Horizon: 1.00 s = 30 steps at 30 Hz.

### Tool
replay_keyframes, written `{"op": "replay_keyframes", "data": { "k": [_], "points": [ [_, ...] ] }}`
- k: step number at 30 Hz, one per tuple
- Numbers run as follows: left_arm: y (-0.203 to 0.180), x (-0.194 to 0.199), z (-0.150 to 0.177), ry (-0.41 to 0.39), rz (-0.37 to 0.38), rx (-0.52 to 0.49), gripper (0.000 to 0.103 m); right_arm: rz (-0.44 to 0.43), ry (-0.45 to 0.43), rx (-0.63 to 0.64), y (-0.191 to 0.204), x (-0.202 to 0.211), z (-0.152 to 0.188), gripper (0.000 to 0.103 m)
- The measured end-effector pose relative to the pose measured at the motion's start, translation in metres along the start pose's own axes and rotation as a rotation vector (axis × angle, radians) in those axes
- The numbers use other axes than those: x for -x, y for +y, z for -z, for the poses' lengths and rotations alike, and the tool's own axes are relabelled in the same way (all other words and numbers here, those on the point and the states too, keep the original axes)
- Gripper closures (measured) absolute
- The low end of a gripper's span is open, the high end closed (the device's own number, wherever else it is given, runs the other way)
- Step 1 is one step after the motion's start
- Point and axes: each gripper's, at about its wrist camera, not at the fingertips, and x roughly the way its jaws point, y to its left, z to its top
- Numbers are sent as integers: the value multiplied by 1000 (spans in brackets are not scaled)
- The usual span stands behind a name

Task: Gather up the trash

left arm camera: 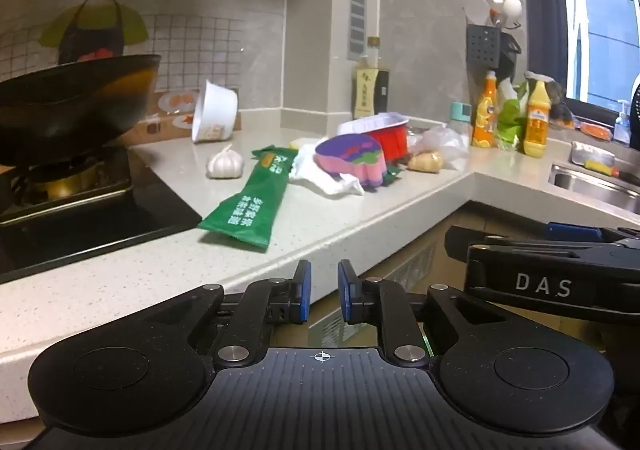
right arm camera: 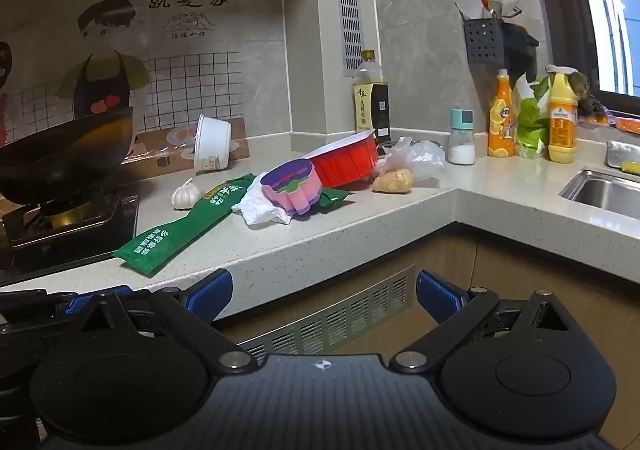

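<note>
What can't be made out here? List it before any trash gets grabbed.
- Inside of the wok: both views look from below its rim.
- Sink basin: cut off by the right edge, both views.
- Whatever lies under the pink-purple container: hidden by it and the white wrapper.

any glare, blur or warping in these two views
Left wrist view: hazy glare washes out the cartoon wall decal; the pale speckled counter edge bows from fisheye. Right wrist view: sharper, but the bright window blows out white and the edges curve.

Both wrist views face the corner countertop (left arm camera: 344,226) (low, near edge) | shared: clutter
</note>
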Motion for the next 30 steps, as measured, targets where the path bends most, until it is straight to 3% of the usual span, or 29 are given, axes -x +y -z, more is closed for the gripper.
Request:
{"op": "replay_keyframes", "data": {
  "k": [4,30],
  "points": [
    [-4,-9,6,40,-1,-12,84,12,-9,8,-2,3,-4,4],
    [-6,5,-5,7,31,-4,84,-1,19,-7,-2,1,4,4]
  ]
}}
